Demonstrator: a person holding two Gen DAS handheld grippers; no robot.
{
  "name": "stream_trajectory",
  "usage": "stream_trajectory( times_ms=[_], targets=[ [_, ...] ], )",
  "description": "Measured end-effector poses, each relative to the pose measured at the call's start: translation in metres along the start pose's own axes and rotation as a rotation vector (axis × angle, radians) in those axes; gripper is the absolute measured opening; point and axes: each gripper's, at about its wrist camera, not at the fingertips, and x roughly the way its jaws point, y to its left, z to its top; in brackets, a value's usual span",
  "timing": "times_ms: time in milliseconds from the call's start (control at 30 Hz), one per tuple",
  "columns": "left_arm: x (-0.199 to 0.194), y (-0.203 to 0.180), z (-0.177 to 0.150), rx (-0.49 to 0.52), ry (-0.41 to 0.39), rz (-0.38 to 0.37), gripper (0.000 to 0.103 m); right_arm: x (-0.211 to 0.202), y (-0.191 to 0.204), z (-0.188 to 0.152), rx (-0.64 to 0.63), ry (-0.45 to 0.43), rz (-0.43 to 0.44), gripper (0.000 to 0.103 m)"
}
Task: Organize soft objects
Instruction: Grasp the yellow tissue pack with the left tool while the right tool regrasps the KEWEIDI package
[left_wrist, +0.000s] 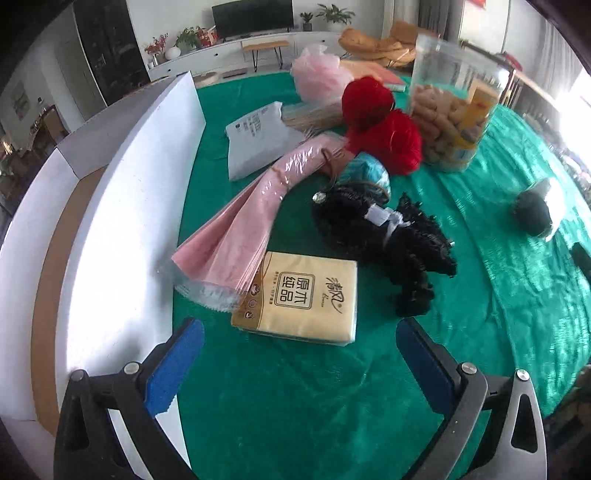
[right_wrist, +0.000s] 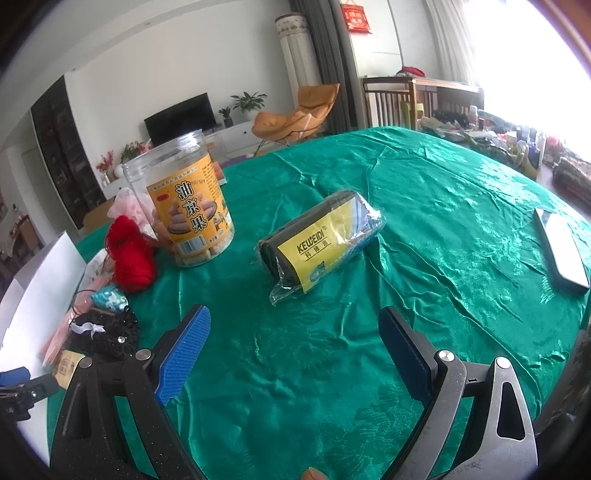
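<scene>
Your left claw (left_wrist: 299, 354) is spread wide and holds nothing – the yellow tissue pack (left_wrist: 301, 297) lies flat on the green table (left_wrist: 295, 406) just beyond its blue fingertips (left_wrist: 177, 365), at 12 o'clock. A sheaf of pink plastic bags (left_wrist: 251, 210) fans out at 11 o'clock, its end touching the tissue pack, and the black frilly fabric piece (left_wrist: 388, 243) sits at 1 o'clock. Farther out lie the teal yarn ball (left_wrist: 369, 171), the red yarn (left_wrist: 384, 122) and a clear snack jar (left_wrist: 450, 107). The open white box (left_wrist: 122, 206) runs along 9 to 10 o'clock.

Your right claw (right_wrist: 295, 354) is also fully open and empty – the wrapped dark roll with a yellow label (right_wrist: 317, 243) rests on its side at 12 o'clock, well apart from the fingers. The snack jar stands upright at 10 o'clock, with the red yarn just beside it
</scene>
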Motion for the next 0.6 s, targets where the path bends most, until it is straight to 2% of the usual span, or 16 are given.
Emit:
stream_trajectory(
  times_ms=[67, 100, 200, 233, 267, 300, 333, 367, 433, 467, 533, 600],
  targets=[
    [0.021, -0.003, 0.005, -0.008, 0.048, 0.05, 0.103, 0.001, -0.004, 0.001, 0.007, 0.0, -0.002, 0.094],
    [0.032, -0.001, 0.008, -0.037, 0.062, 0.048, 0.103, 0.001, -0.006, 0.001, 0.012, -0.002, -0.002, 0.094],
    [0.044, 0.014, 0.015, -0.19, 0.034, -0.054, 0.103, 0.001, -0.011, 0.002, 0.023, -0.006, -0.001, 0.094],
    [0.043, 0.012, 0.016, -0.196, 0.004, -0.078, 0.103, 0.001, -0.012, 0.003, 0.025, -0.006, -0.001, 0.094],
    [0.043, 0.003, 0.017, -0.142, 0.011, -0.137, 0.103, 0.002, -0.013, 0.003, 0.025, -0.003, -0.001, 0.094],
    [0.041, -0.01, 0.015, -0.046, 0.028, -0.174, 0.103, 0.004, -0.014, 0.003, 0.025, 0.0, -0.002, 0.094],
    [0.037, -0.029, 0.008, 0.08, 0.046, -0.203, 0.103, 0.005, -0.014, 0.004, 0.025, 0.003, -0.003, 0.094],
    [0.032, -0.04, 0.0, 0.161, 0.045, -0.209, 0.103, 0.006, -0.015, 0.003, 0.025, 0.003, -0.003, 0.094],
    [0.023, -0.049, -0.014, 0.226, 0.034, -0.215, 0.103, 0.006, -0.017, 0.004, 0.032, 0.002, 0.001, 0.094],
    [0.02, -0.046, -0.018, 0.21, 0.024, -0.207, 0.103, 0.006, -0.019, 0.004, 0.038, 0.0, 0.003, 0.094],
    [0.019, -0.032, -0.017, 0.115, -0.004, -0.162, 0.103, 0.004, -0.024, 0.005, 0.064, -0.015, 0.012, 0.094],
    [0.024, -0.019, -0.008, 0.021, -0.008, -0.167, 0.103, -0.002, -0.034, 0.006, 0.113, -0.044, 0.05, 0.094]
  ],
)
